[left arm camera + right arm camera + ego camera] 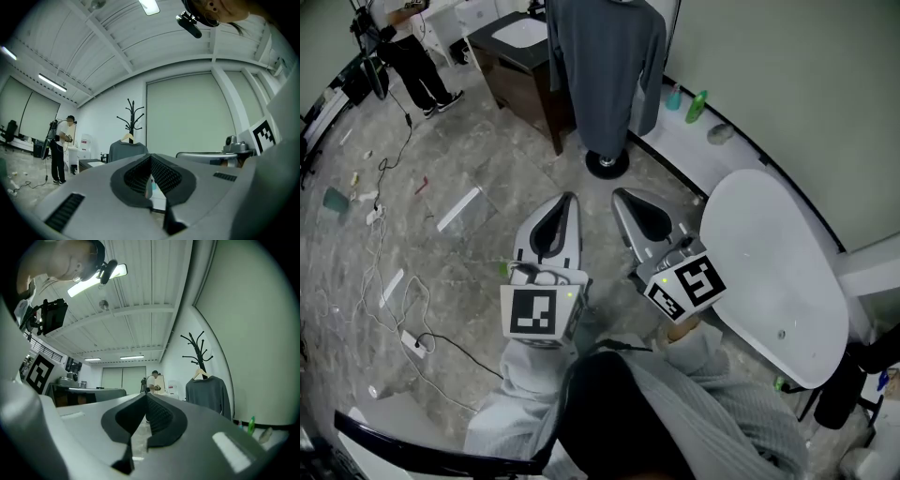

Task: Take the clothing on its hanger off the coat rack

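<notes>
**A:** so where's the sweater, and are the grippers on anything?

**B:** nope, nothing. The left gripper point(569, 199) and right gripper point(617, 195) are both clenched empty, side by side, a bit short of the coat rack point(132, 112). The grey sweater point(605, 66) hangs there on its wooden hanger point(200, 374). There's open floor point(506, 150) up to the rack's base. From the head view, a dark cabinet point(520, 89) crowds the rack's left, and the white table point(769, 281) edge is off to its right.
</notes>
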